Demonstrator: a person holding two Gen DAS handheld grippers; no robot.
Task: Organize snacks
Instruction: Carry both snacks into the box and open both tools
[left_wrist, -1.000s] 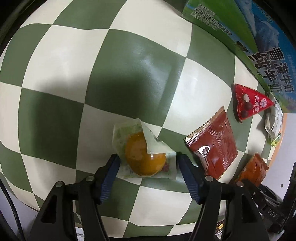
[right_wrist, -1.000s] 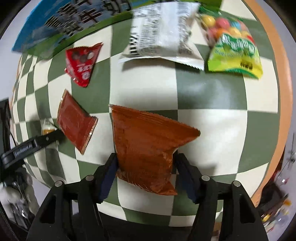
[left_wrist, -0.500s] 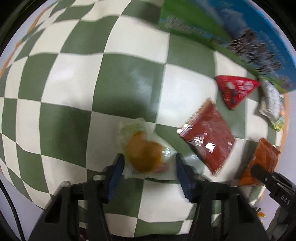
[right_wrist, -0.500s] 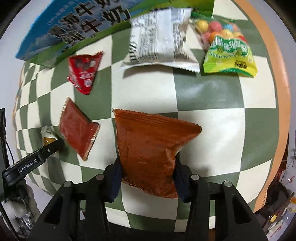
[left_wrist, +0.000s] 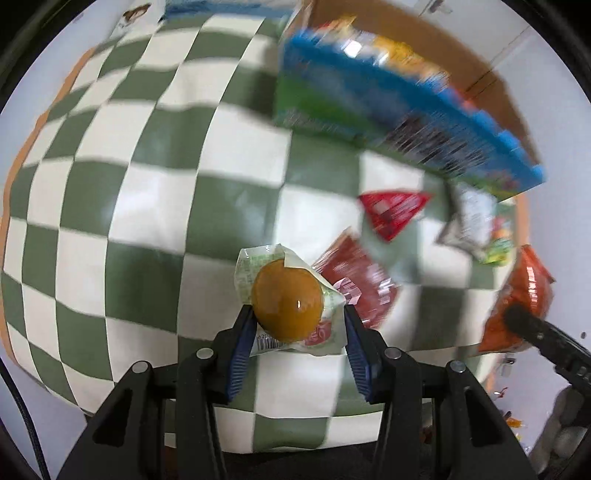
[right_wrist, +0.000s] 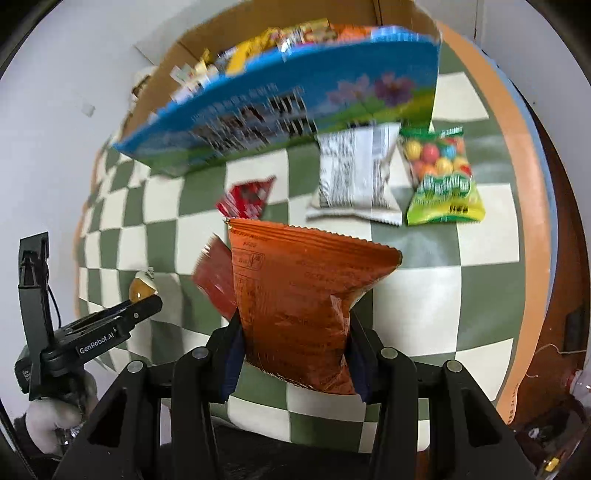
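Both grippers have lifted: left gripper (left_wrist: 297, 325) clamps one jelly cup (left_wrist: 287, 304), right gripper (right_wrist: 293, 343) one orange bag (right_wrist: 299, 306).

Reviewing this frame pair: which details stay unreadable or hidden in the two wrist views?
- Left wrist view: printing on the blue box is smeared by motion blur.
- Right wrist view: the box interior is mostly hidden behind its front wall; the packets inside are blurred.
- Right wrist view: the dark red packet is largely covered by the orange bag held in the right gripper.
- Left wrist view: the wrapper text on the jelly cup in the left gripper is too small.
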